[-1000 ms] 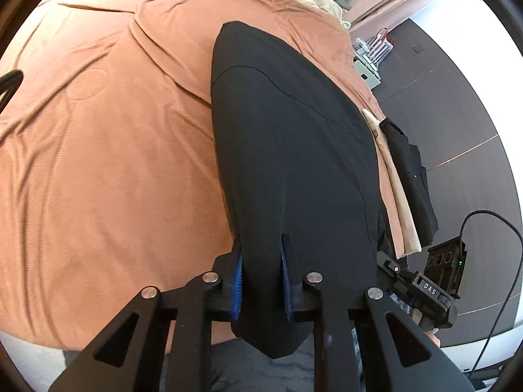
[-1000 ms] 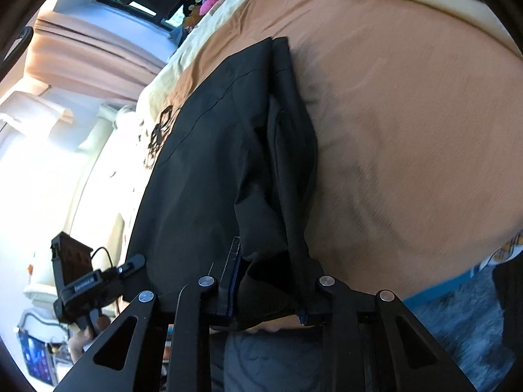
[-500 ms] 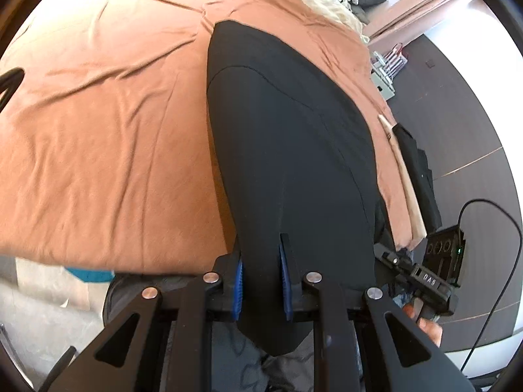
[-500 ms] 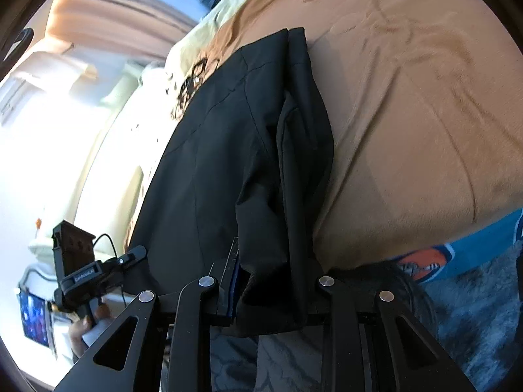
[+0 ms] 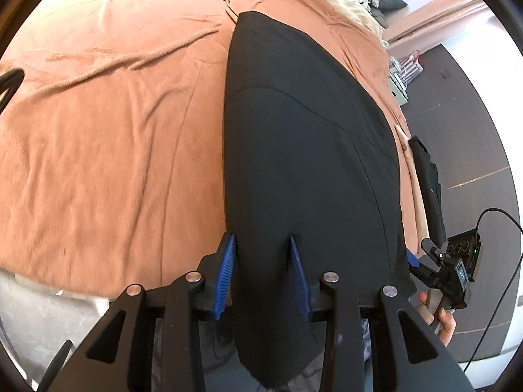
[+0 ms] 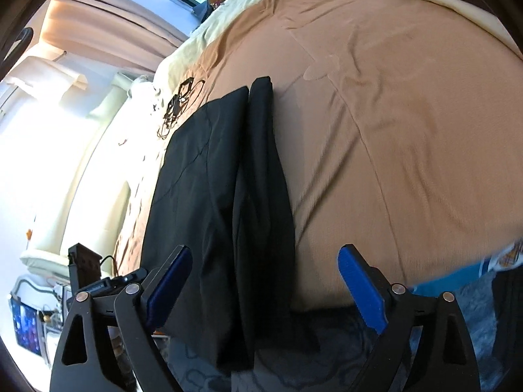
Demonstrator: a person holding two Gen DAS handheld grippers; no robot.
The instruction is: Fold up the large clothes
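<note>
A long black garment [image 5: 304, 150] lies stretched along the brown bedspread [image 5: 108, 137], its near end hanging over the bed's edge. My left gripper [image 5: 263, 271] is closed on that near end, the cloth bunched between the blue pads. In the right wrist view the same garment [image 6: 225, 202] lies folded lengthwise on the bedspread [image 6: 408, 137]. My right gripper [image 6: 264, 277] is wide open, its blue pads [image 6: 359, 284] well apart on either side of the garment's hanging end, holding nothing.
Folded beige and black clothes [image 5: 425, 183] lie at the bed's right edge. Cables [image 6: 181, 104] sit on the bed past the garment. A cream blanket [image 6: 457, 3] lies at the far side. The other hand-held gripper [image 5: 454, 268] shows at right. Grey floor [image 6: 327, 359] lies below.
My right gripper has opened and let go of the garment's end. The garment has been pulled toward the bed's edge. My left gripper still holds its end.
</note>
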